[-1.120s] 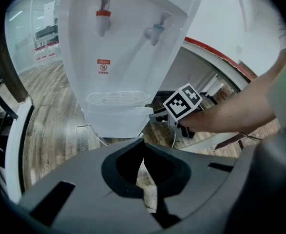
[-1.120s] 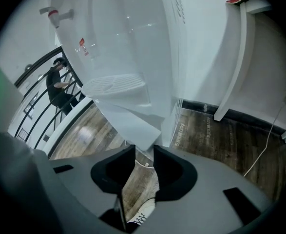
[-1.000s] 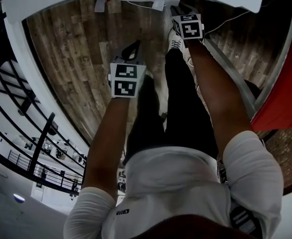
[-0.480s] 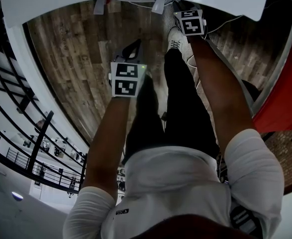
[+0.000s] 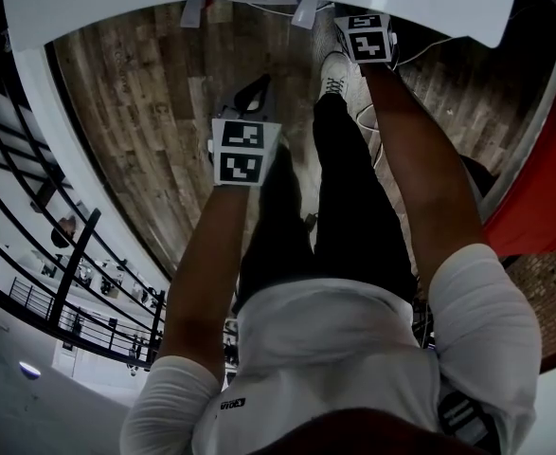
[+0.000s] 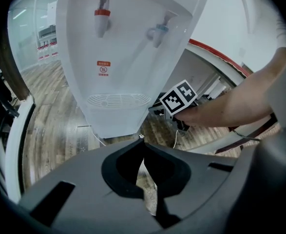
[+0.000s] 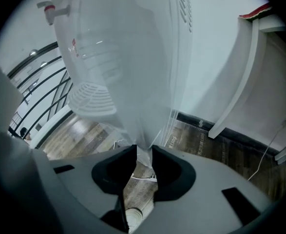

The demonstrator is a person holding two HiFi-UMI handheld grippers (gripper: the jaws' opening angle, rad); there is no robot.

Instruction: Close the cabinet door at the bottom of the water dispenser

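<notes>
Floorboards point(image 5: 154, 102) below; left gripper view adds dispenser taps point(image 6: 102, 21), perhaps sticker point(image 6: 104, 68).

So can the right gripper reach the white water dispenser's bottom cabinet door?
Probably yes: the right gripper, jaws just closing, has a white panel edge of the white dispenser between its tips, nothing else in the way; whether that edge is the door is unclear.

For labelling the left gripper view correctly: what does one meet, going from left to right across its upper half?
Red tap → blue tap → marker cube → forearm.
</notes>
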